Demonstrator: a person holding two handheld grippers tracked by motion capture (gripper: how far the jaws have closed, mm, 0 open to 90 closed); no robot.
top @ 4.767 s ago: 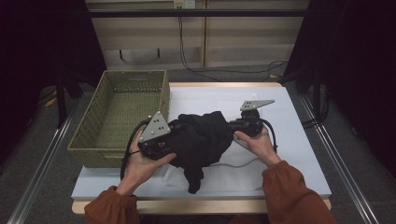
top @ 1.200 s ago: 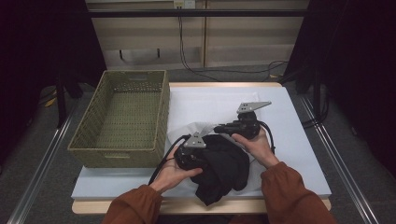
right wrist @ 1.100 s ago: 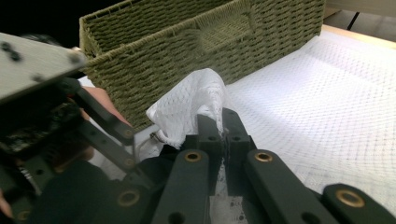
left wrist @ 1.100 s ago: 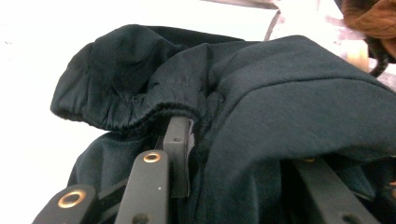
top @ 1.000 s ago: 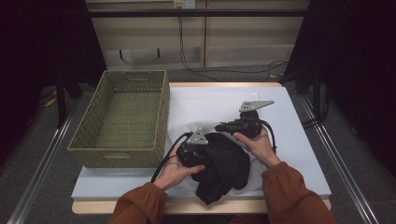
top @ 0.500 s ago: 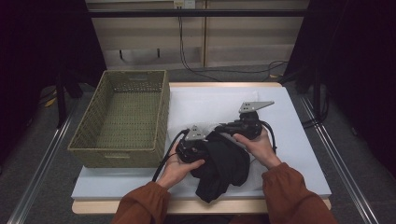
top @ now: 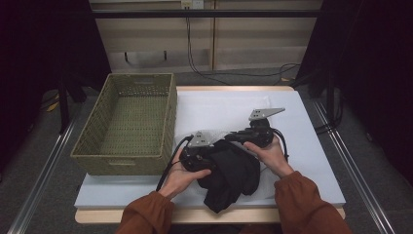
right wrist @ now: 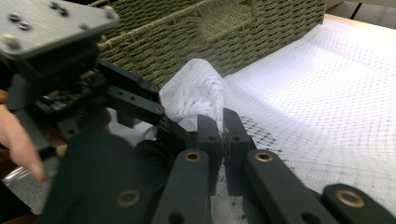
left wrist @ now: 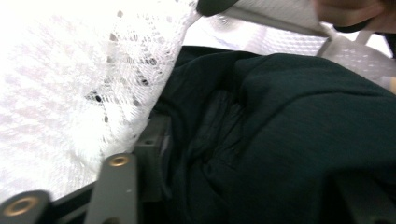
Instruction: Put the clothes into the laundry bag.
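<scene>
A black garment (top: 234, 175) lies bunched near the table's front edge, under and between both hands. My left gripper (top: 219, 148) points right into it. Its jaws have just been opening, and the dark cloth (left wrist: 289, 116) lies loose between them with white mesh (left wrist: 70, 93) draped at their left. My right gripper (top: 229, 138) points left and meets the left one over the garment. It is shut (right wrist: 217, 126) on a raised fold of a white mesh bag (right wrist: 196, 88), with the garment (right wrist: 88, 177) right beside it.
An empty green woven basket (top: 122, 157) stands on the left of the table, its wall (right wrist: 187, 28) close behind the grippers. The white table cover (top: 229, 102) stretches away behind the hands. Cables trail from both grippers.
The left gripper has crept slightly away from the person, toward the right gripper, and its jaws have spread. Earlier the garment lay spread between the grippers; now it is bunched at the front.
</scene>
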